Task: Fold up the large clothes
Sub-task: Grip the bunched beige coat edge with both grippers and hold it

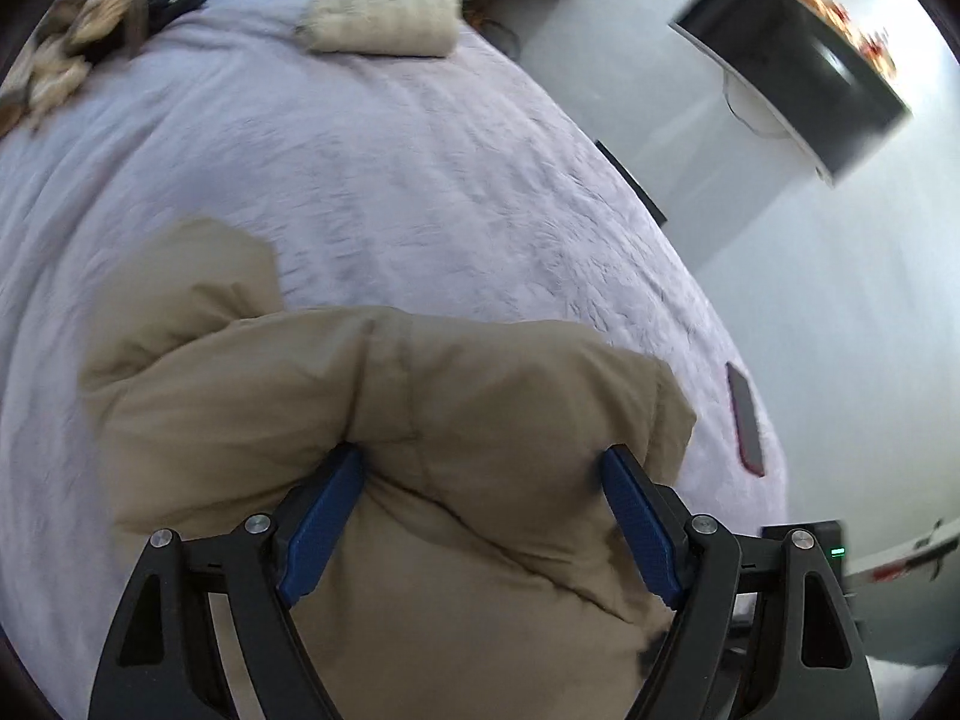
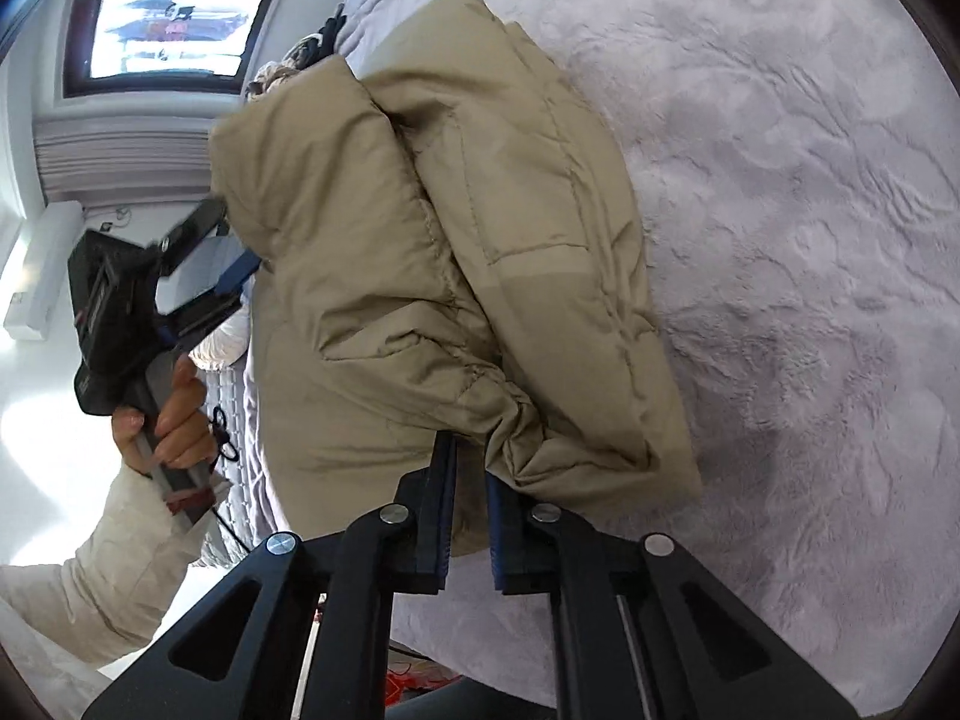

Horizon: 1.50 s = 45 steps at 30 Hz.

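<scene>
Matt tan padded cloth with stitched quilt seams on the jacket (image 2: pixel 456 276), smooth between the lines and crumpled at the gathered cuff. Pale lilac plush on the bedspread (image 1: pixel 372 180), fuzzy and ruffled into swirls. Matt black plastic with bright metal pivot pins on the left gripper (image 1: pixel 480 474) and right gripper (image 2: pixel 471 480), and finely ribbed blue rubbery pads (image 1: pixel 636 528).

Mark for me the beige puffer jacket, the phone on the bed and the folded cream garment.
beige puffer jacket (image 1: pixel 420 396): left wrist view, on its top panel above the gripper.
phone (image 1: pixel 746 420): left wrist view, mid-screen, near the bed's right edge.
folded cream garment (image 1: pixel 384 15): left wrist view, centre of the bundle.
</scene>
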Tool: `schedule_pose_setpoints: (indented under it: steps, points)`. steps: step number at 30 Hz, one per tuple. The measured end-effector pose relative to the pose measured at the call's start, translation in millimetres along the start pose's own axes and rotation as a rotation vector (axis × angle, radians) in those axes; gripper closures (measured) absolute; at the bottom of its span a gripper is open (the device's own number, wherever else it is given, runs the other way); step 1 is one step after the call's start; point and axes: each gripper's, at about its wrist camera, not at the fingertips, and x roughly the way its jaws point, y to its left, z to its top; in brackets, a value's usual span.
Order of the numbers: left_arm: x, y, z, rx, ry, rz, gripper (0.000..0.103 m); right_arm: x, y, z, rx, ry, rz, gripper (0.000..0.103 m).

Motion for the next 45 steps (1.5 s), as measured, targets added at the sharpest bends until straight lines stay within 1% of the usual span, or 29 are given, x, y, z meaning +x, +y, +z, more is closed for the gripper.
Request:
schedule_pose_setpoints:
  steps: [1,2,4,6,7,8,10,11,13,14,15,19,21,23,24,25,26,27,28,29,30,32,34,35,36,40,42,45]
  points:
    - [9.4,-3.5,-1.5,0.014,-0.005,0.002,0.022,-4.2,-0.8,0.3,0.013,-0.006,0.000,0.095]
    - [15.5,-9.3,2.5,0.015,-0.005,0.002,0.022,-11.7,3.6,0.8,0.010,-0.019,-0.006,0.090]
    - [25.6,-16.1,2.6,0.008,-0.004,-0.007,0.022,-33.1,19.5,-4.7,-0.040,-0.054,-0.030,0.084]
    - [26.7,-17.3,8.3,-0.005,0.001,-0.011,0.022,-54.0,42.5,-4.4,-0.104,-0.108,-0.002,0.062]
    - [26.8,-17.4,9.7,-0.008,0.004,-0.010,0.022,-61.6,52.7,-3.4,-0.128,-0.133,0.013,0.058]
    - [28.8,-19.0,12.5,-0.010,0.007,-0.005,0.022,-65.4,64.1,1.2,-0.158,-0.155,0.012,0.056]
    - [33.1,-21.8,17.0,-0.014,0.012,0.011,0.022,-59.2,75.9,12.3,-0.188,-0.161,-0.031,0.056]
    - [35.8,-24.8,20.3,-0.016,0.015,0.026,0.022,-51.2,76.4,18.8,-0.194,-0.161,-0.068,0.058]
    - [45.0,-26.9,24.4,-0.028,0.022,0.036,0.022,-34.6,67.5,28.3,-0.189,-0.158,-0.134,0.067]
    - [49.9,-28.2,25.6,-0.036,0.028,0.032,0.022,-28.1,59.7,31.5,-0.176,-0.157,-0.169,0.081]
    - [56.7,-29.7,26.4,-0.041,0.034,0.026,0.022,-18.2,47.7,35.8,-0.148,-0.158,-0.185,0.083]
    - [75.7,-33.5,27.5,-0.035,0.057,0.052,0.022,-3.7,7.9,43.2,-0.067,-0.186,-0.127,0.084]
    - [77.3,-34.1,27.1,-0.029,0.064,0.061,0.022,-4.4,1.1,46.6,-0.039,-0.179,-0.106,0.084]
    - [75.8,-33.4,25.8,-0.022,0.067,0.062,0.022,-9.6,1.8,49.4,-0.033,-0.158,-0.107,0.084]
    - [75.3,-33.0,25.5,-0.021,0.068,0.063,0.022,-15.0,6.4,50.7,-0.038,-0.148,-0.116,0.080]
    - [74.5,-32.4,25.2,-0.020,0.069,0.064,0.022,-20.3,10.8,51.5,-0.043,-0.145,-0.119,0.080]
    - [73.7,-31.7,25.1,-0.020,0.069,0.064,0.022,-26.2,15.2,52.7,-0.054,-0.144,-0.127,0.075]
    - [73.2,-31.2,25.1,-0.019,0.069,0.064,0.022,-32.2,22.4,54.2,-0.074,-0.151,-0.144,0.059]
    - [72.7,-30.8,25.2,-0.017,0.069,0.065,0.022,-38.9,27.6,55.4,-0.090,-0.161,-0.162,0.046]
    - [72.2,-30.5,25.1,-0.017,0.069,0.065,0.022,-47.3,31.9,53.8,-0.106,-0.171,-0.182,0.021]
    - [72.1,-30.4,25.0,-0.018,0.068,0.066,0.022,-51.5,36.7,58.2,-0.124,-0.177,-0.199,0.014]
    - [71.6,-31.2,24.6,-0.015,0.066,0.069,0.022,-56.1,43.4,66.2,-0.148,-0.161,-0.230,0.014]
    - [71.4,-32.1,24.3,-0.012,0.064,0.072,0.022,-52.1,46.3,76.1,-0.165,-0.118,-0.253,0.010]
    - [71.3,-32.5,24.4,-0.011,0.064,0.074,0.022,-47.0,46.0,79.4,-0.174,-0.086,-0.258,0.003]
    - [71.4,-32.9,24.5,-0.011,0.063,0.075,0.022,-40.0,46.7,83.7,-0.183,-0.055,-0.269,0.000]
    - [69.4,-32.8,24.0,-0.008,0.059,0.080,0.022,-17.8,47.2,98.3,-0.222,-0.002,-0.312,0.000]
    - [68.1,-32.4,23.5,-0.007,0.057,0.082,0.022,-10.9,44.8,107.1,-0.207,0.012,-0.297,0.000]
    - [67.0,-32.2,23.5,-0.006,0.056,0.091,0.022,3.5,35.0,117.9,-0.183,0.056,-0.260,0.000]
